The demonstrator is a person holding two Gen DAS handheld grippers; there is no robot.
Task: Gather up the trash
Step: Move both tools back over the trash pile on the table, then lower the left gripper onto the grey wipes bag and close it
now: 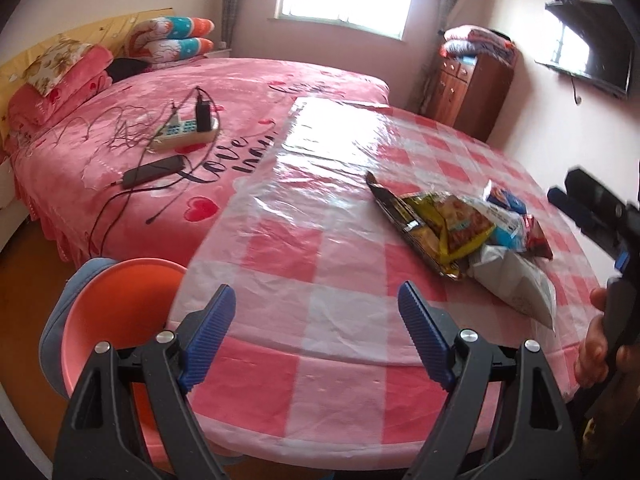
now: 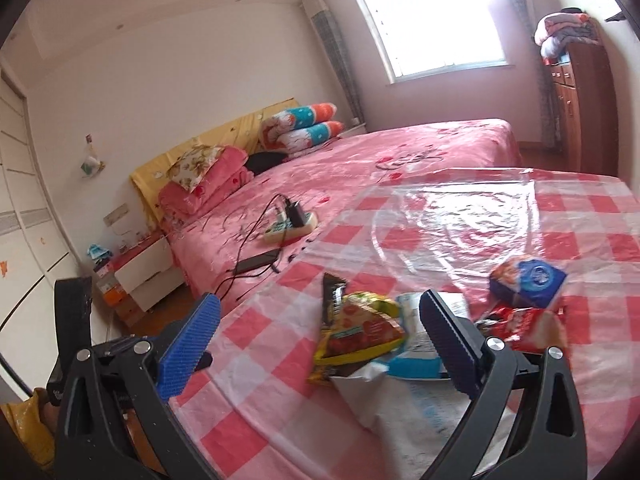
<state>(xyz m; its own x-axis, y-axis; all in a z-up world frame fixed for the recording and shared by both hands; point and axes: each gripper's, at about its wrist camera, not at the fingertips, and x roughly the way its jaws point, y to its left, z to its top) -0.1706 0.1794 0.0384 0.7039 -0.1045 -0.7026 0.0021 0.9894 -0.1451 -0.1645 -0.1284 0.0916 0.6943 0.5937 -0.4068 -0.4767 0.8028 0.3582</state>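
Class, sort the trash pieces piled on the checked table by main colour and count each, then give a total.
Yellow wrapper: 1
Black wrapper: 1
Red wrapper: 1
Blue packet: 1
White bag: 1
Light-blue-and-white wrapper: 1
Total: 6 that can be told apart; overlap may hide more.

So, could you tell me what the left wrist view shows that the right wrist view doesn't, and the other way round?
Only the left wrist view shows the orange basin beside the table and the wall-mounted TV. Only the right wrist view shows the white nightstand by the bed and the wardrobe doors on the left. Both show the checked tablecloth, the pile of snack wrappers including a yellow packet, the power strip on the pink bed, and an open gripper: left gripper, right gripper.
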